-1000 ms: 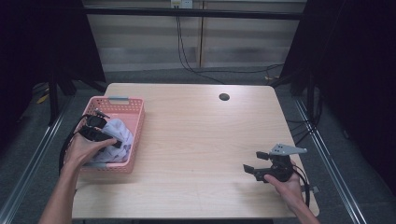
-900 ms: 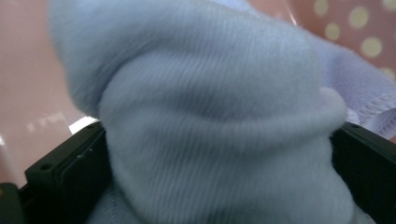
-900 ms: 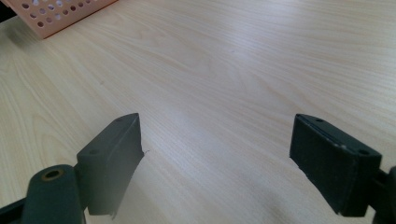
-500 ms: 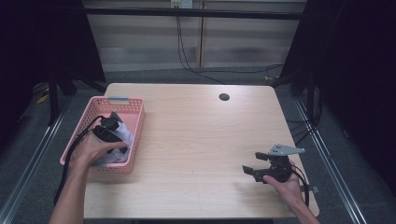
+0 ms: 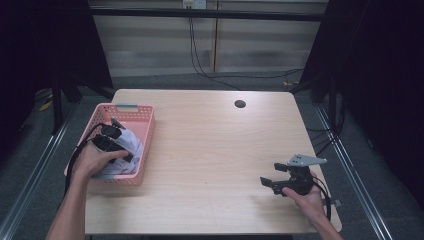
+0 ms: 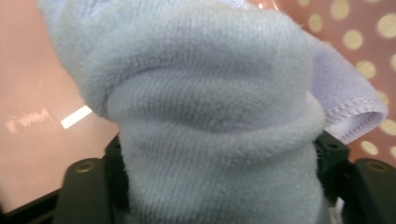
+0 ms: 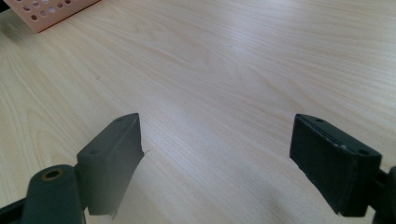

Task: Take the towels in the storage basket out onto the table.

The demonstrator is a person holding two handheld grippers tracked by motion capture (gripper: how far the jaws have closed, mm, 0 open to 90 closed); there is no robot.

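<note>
In the left gripper view the cloth point(image 6: 210, 116) bulges so close to the lens that it covers the jaw tips and most of the basket point(image 6: 42, 93), and its top runs off the upper edge. In the high view the left hand point(image 5: 97, 159) covers the left gripper point(image 5: 111, 139). The right gripper view cuts the basket point(image 7: 46, 11) to one corner

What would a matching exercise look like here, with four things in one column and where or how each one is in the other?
1 left gripper
2 right gripper
3 cloth
4 basket

A pale blue, bunched between two jaws
B open, over bare wood
C pink, at the table's left edge
D inside the basket, shut on the cloth

Pairs: 1-D, 2-B, 3-A, 4-C
</note>
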